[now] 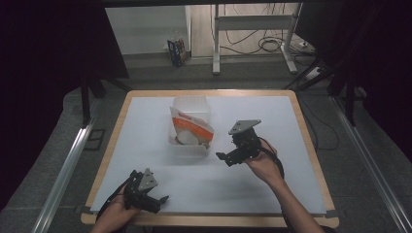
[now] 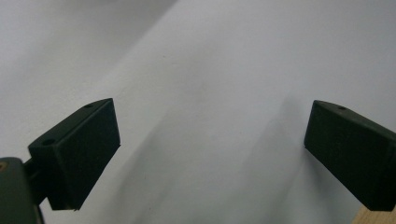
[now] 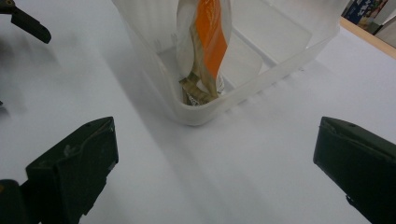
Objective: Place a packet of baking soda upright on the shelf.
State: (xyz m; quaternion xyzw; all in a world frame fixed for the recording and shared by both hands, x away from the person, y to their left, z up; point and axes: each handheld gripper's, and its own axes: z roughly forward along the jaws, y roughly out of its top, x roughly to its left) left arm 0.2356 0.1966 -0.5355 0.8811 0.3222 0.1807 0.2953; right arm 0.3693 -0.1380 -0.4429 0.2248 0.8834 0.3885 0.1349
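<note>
A translucent plastic container [image 1: 190,127] is seen near the middle of the white table [image 1: 291,160], slightly toward the far side, and an orange-and-white snack packet [image 1: 190,128] is stood inside it, leaning so that its top rises above the rim. The right gripper [image 1: 228,158] is held just to the right of the container and a little nearer, with its jaws spread wide and nothing between them; in the right gripper view the container [image 3: 243,93] and the packet [image 3: 208,42] are framed straight ahead between the open jaws, apart from them. The left gripper [image 1: 158,200] is rested at the near left edge of the table, well apart from the container, its jaws likewise wide open and empty, with bare white surface seen ahead of it in the left gripper view. The step in hand is judged to be the approach of the right gripper toward the container, with no contact yet made. For the next move, the open jaws would need to be carried forward and raised to the packet's upper edge or the container's near wall, aligned across a thin part, and closed gently so the light container is not pushed away or tipped.
</note>
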